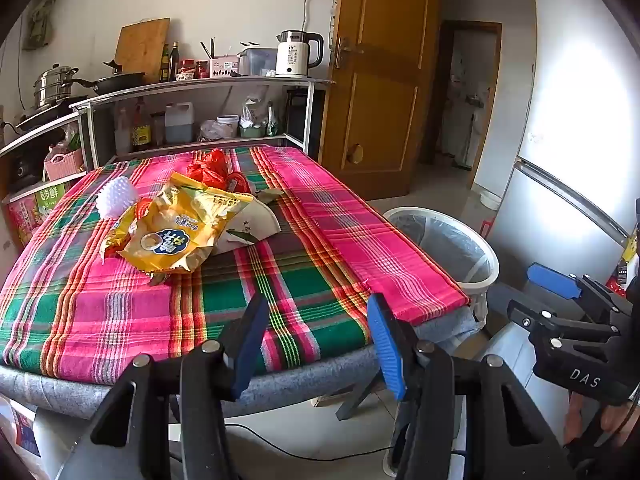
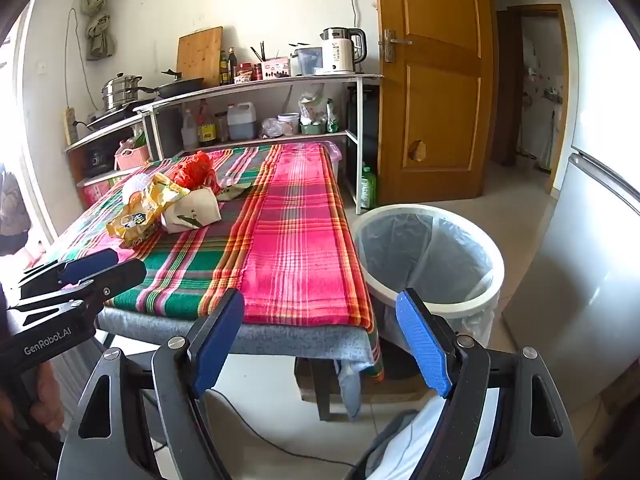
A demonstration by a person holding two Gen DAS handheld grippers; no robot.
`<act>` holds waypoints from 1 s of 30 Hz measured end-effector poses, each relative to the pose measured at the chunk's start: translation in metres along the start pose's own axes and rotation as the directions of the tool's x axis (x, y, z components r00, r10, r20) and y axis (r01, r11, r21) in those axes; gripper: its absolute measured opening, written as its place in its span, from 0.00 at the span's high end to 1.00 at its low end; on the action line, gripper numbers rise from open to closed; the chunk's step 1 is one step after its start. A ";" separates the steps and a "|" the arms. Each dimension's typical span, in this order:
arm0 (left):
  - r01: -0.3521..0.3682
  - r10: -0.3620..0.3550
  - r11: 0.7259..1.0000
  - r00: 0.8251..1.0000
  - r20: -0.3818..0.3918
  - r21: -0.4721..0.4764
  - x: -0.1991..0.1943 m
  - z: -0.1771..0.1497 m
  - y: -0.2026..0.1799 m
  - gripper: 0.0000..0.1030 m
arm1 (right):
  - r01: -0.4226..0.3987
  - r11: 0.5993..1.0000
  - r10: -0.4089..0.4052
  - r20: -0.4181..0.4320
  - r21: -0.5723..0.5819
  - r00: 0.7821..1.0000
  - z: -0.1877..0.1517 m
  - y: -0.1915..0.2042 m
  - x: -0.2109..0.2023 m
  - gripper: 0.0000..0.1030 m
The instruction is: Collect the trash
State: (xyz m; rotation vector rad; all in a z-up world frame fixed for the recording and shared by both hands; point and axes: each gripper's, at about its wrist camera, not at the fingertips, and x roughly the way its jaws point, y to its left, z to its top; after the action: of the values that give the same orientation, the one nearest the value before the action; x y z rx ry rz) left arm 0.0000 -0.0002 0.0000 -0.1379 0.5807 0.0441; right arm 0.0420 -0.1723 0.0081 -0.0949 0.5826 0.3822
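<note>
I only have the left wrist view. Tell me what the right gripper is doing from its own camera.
Observer: The right gripper is open, with nothing between its fingers.
Operator: Now describe the bin.
Observer: The bin stands on the floor beside the table. Its whole rim shows, and the clear bag lining it shows no trash.
Operator: Report anything on the floor behind it.
Observer: A green bottle stands beside the shelf, near the door.
</note>
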 end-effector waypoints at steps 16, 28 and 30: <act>0.007 -0.007 1.000 1.000 0.000 -0.015 -0.003 -0.001 0.002 0.48 | 0.005 1.000 -0.005 -0.004 0.003 1.000 -0.002 0.002 0.000 0.24; 0.004 -0.004 1.000 1.000 0.003 -0.013 0.000 0.001 0.003 0.48 | 0.003 1.000 -0.003 -0.005 0.002 1.000 0.001 -0.001 0.001 0.24; 0.005 -0.005 1.000 1.000 0.003 -0.013 0.000 0.001 0.003 0.48 | 0.003 1.000 -0.003 -0.006 0.003 1.000 0.001 -0.001 0.002 0.24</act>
State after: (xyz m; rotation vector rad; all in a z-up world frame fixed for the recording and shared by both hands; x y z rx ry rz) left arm -0.0002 0.0033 0.0005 -0.1519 0.5769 0.0437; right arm 0.0442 -0.1721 0.0077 -0.0946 0.5891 0.3780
